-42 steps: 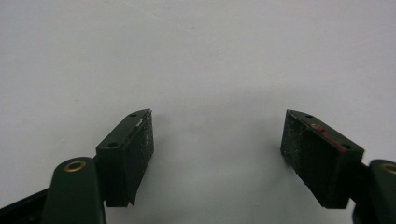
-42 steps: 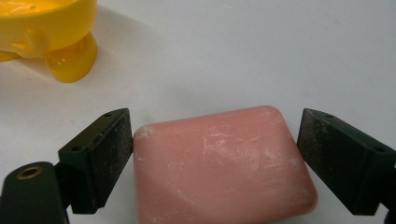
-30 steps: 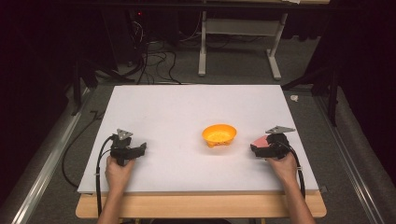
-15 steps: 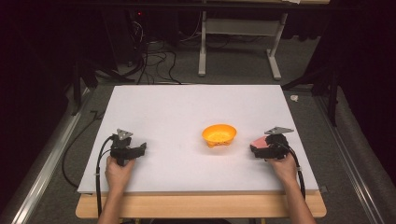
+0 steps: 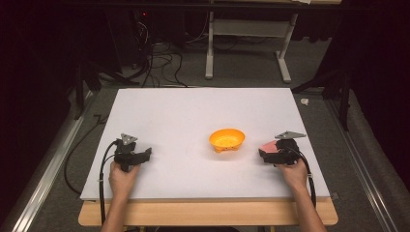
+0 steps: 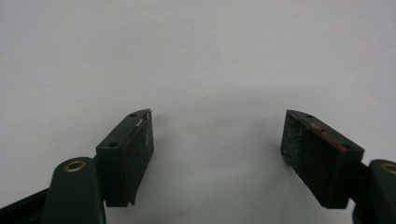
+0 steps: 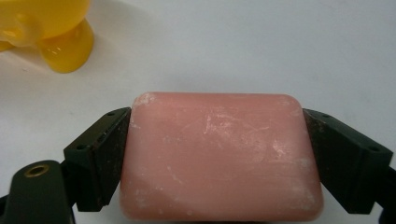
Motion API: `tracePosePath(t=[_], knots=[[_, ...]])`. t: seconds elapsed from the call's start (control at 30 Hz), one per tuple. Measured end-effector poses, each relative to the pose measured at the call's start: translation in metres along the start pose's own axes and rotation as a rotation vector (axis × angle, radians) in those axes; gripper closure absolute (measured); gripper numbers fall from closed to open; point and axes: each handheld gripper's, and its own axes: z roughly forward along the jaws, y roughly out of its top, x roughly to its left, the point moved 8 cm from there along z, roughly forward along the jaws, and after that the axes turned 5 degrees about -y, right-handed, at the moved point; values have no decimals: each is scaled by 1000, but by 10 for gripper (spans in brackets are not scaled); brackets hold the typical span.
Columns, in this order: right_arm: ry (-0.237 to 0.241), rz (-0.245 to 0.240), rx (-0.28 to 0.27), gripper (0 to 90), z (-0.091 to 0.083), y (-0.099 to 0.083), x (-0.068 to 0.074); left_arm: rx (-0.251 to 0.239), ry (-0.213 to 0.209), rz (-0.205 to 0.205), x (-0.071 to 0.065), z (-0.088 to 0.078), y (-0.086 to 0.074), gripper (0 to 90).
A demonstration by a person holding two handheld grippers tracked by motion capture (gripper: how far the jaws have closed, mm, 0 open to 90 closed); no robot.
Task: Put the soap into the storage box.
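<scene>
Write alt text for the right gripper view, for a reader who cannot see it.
A pink bar of soap, scuffed with pale marks, sits clamped between the right gripper's two black jaws, one pressed against each short end. Beyond it lies the white table, with the foot of an orange bowl at the upper left.

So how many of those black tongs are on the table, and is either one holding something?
2. The left tongs rest near the table's left front, open and empty. The right tongs sit at the right front, clamped on a pink soap bar, just right of the orange bowl.
</scene>
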Motion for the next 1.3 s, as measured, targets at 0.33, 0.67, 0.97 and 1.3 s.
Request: tracePosePath(t=[0.33,0.67,0.97,1.3], knots=[[12,7,-31,136,-10,6,5,0,0,0,0,0,0,259],[28,22,-53,136,-18,8,10,0,0,0,0,0,0,259],[34,23,-55,136,-26,12,16,0,0,0,0,0,0,259],[56,20,-78,136,-38,20,25,1,0,-1,0,0,0,259]])
